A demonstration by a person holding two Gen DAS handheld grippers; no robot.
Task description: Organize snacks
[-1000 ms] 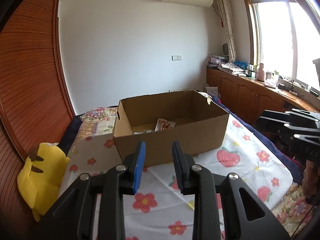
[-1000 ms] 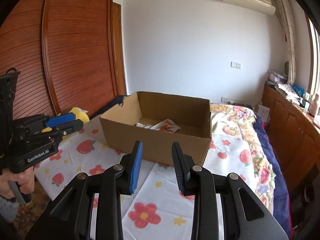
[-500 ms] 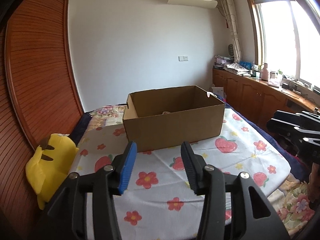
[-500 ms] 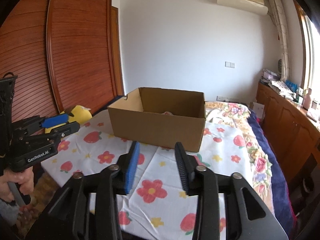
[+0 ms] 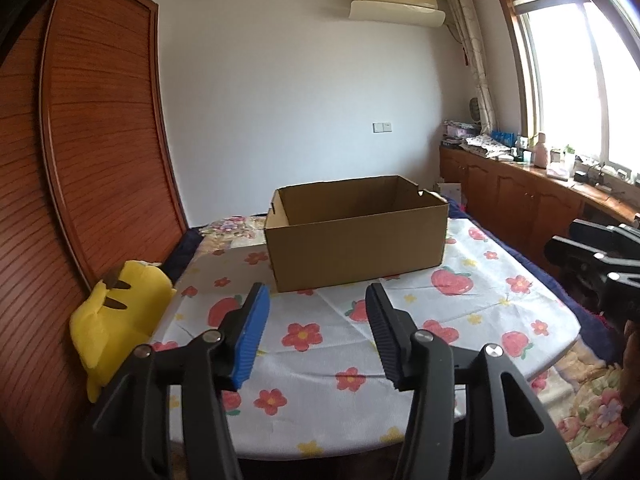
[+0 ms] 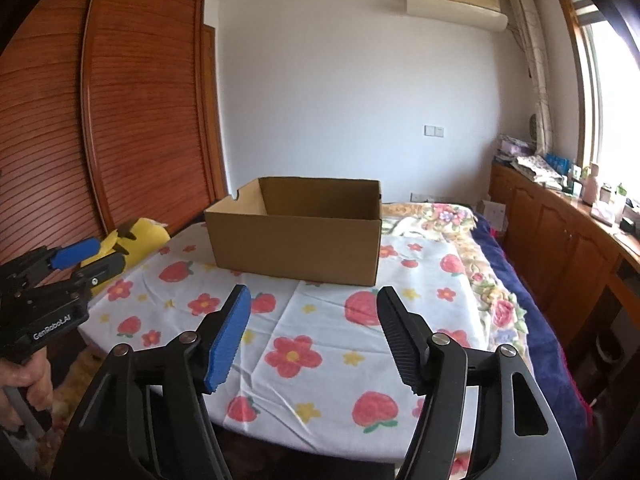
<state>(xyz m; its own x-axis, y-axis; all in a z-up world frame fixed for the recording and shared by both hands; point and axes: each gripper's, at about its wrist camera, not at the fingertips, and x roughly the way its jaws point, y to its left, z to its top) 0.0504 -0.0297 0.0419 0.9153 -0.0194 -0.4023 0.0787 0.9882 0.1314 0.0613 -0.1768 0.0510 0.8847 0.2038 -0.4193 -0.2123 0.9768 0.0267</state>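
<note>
Black left gripper [image 5: 316,300], right gripper [image 6: 314,304] level, tilted down toward cardboard box [image 5: 356,252]; jaws opening, empty.

1. We hold the left gripper [image 5: 316,300] aimed forward and tilted a little downward; its jaws are opening, with nothing between them.
2. We hold the right gripper [image 6: 314,302] at a similar downward tilt; its jaws are opening too, the wider gap of the two, and nothing sits between them.
3. In the right wrist view, our left hand [image 6: 24,380] wraps the left gripper's handle at the lower left edge.
</note>
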